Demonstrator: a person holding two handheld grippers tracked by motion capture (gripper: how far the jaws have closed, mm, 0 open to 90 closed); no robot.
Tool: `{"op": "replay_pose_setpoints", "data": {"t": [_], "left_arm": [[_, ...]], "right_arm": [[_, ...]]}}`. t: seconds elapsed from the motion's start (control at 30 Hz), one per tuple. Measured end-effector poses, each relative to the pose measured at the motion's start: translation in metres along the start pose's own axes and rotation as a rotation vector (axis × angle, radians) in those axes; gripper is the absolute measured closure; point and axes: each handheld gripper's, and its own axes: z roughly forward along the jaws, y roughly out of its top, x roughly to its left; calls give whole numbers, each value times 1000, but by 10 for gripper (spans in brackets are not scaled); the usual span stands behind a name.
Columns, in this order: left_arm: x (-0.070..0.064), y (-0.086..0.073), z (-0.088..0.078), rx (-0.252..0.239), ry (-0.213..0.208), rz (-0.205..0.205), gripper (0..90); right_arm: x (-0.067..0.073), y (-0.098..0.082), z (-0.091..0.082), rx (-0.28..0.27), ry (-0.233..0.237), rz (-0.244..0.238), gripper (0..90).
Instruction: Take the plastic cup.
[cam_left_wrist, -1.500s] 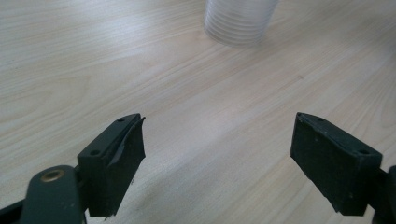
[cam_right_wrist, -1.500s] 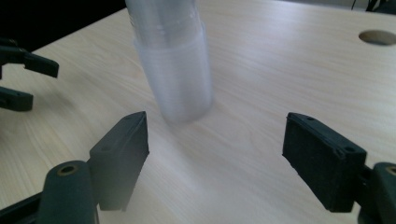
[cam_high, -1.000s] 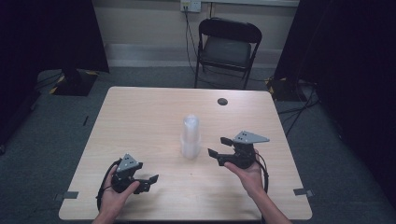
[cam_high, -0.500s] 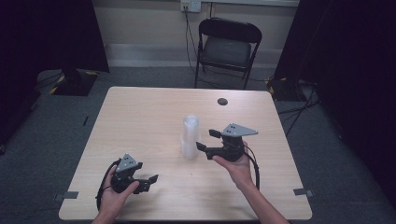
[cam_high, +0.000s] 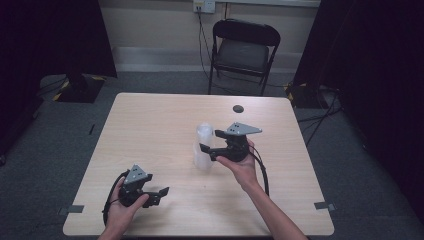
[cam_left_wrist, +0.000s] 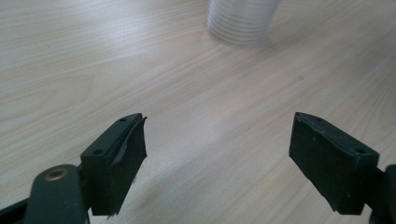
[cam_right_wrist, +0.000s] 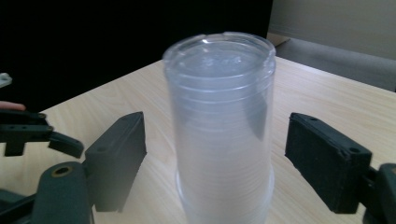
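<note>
Flanking the upright cup stack, the right hand-held gripper has just been opening; left hand-held gripper gapes empty.

Stack of clear plastic cups upside down on a pale wooden table, right gripper with jaws just opened wide, cups between them, pads clear of the sides, left gripper at far left
</note>
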Motion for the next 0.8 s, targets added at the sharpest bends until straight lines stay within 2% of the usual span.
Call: {"op": "replay_pose_setpoints", "data": {"t": [0.03, 0.2, 0.33, 0.8], "left_arm": [[0, 0, 0, -1, 0, -4, 185], [0, 0, 0, 0, 6, -5, 185], [0, 0, 0, -3, 2, -3, 185], [0, 0, -2, -5, 1, 0, 185]], "right_arm": [[-1, 0, 3, 7, -12, 1, 190], [-1, -3, 15, 14, -12, -4, 194], [-5, -6, 24, 18, -6, 9, 195], [-6, -17, 42, 44, -12, 4, 220]]}}
